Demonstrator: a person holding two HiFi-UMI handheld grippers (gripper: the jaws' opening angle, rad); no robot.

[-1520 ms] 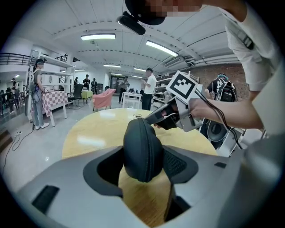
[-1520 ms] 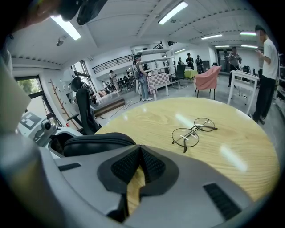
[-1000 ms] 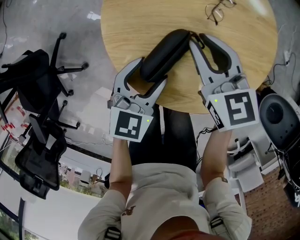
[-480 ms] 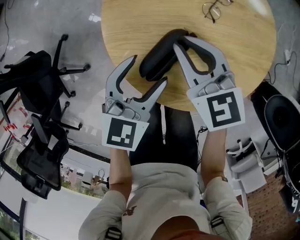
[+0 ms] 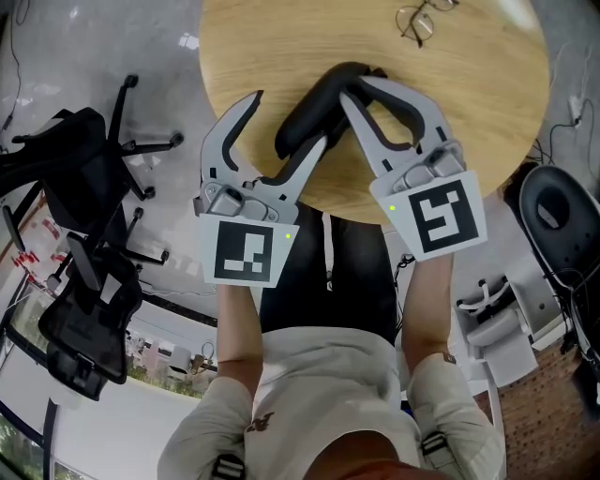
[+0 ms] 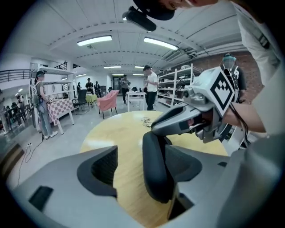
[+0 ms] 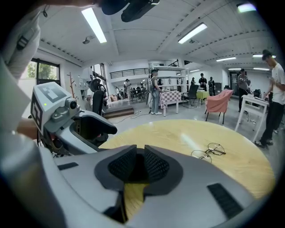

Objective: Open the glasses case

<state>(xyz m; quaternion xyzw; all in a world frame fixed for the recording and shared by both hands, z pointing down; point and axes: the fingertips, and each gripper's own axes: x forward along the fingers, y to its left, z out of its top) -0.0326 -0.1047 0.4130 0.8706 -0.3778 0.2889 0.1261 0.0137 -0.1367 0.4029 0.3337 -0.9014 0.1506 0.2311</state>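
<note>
While your left gripper (image 5: 289, 120) stands with its jaws wide apart, having just been opening, the glasses case (image 5: 305, 117) lies between them. It sits close against the pad of the jaw nearer your right gripper (image 5: 356, 84) and well clear of the opposite pad, and the jaws do not clamp it. Your right gripper's jaws are drawn almost together and clamp the far end of the case. In the right gripper view that end shows only as a dark sliver between the ribbed pads (image 7: 124, 167).

The case is black, closed, and rests on a round table (image 5: 469, 112) of pale wood grain, near the edge closest to you. Beyond both pairs of jaws, wire-framed spectacles (image 5: 417, 17) lie on the same surface, well apart from the case.

Outside your left jaws, past the table's rim, two black office chairs (image 5: 80, 159) stand on a grey polished floor (image 5: 112, 56).

The gripper views show a large hall behind the jaws: strip lights (image 6: 94, 41) on a white ceiling, open shelving (image 6: 176, 82), a pink armchair (image 7: 219, 101), a table with a checked cloth (image 7: 171, 98), and several people standing (image 6: 151, 87) far off.
</note>
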